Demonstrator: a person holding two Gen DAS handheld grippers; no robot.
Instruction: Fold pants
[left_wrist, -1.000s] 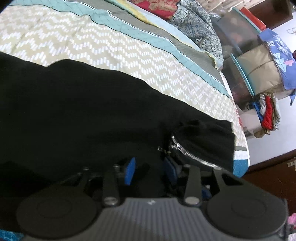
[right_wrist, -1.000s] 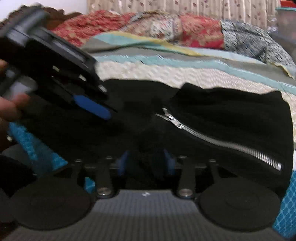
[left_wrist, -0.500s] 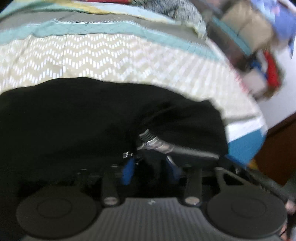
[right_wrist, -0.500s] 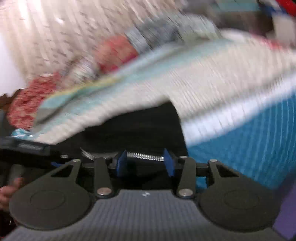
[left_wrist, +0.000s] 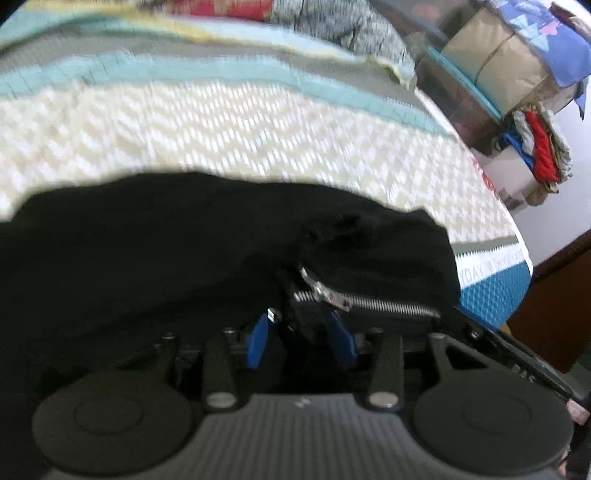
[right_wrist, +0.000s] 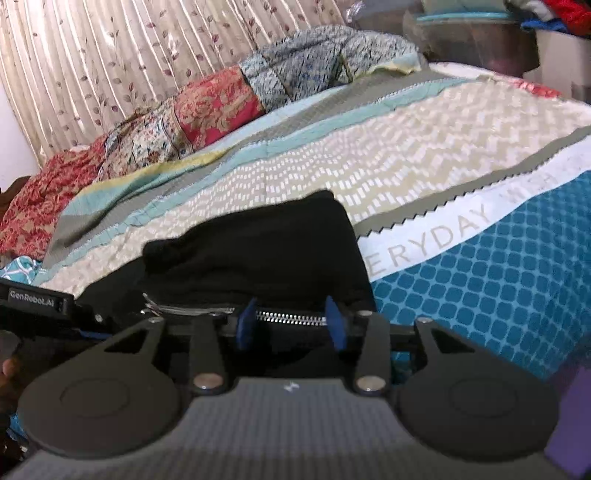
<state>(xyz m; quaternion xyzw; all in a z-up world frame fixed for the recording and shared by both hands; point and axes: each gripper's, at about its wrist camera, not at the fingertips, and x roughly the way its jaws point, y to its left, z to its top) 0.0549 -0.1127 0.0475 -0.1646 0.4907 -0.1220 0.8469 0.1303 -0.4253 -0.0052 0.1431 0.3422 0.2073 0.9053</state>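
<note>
Since 1 second ago my right gripper (right_wrist: 291, 323) has swung from facing the pants to their right end. Its jaws are opening astride the zipper (right_wrist: 288, 316), pads not visibly pressing. My left gripper (left_wrist: 301, 334) is opening too, black fabric between its pads. The black pants (left_wrist: 166, 251) stretch leftward across the frame's middle; the chevron bedspread (left_wrist: 240, 133) lies beyond.

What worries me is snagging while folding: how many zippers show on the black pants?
1. The silver zipper runs along the near edge of the black pants, at their right end; folds may hide others.
</note>
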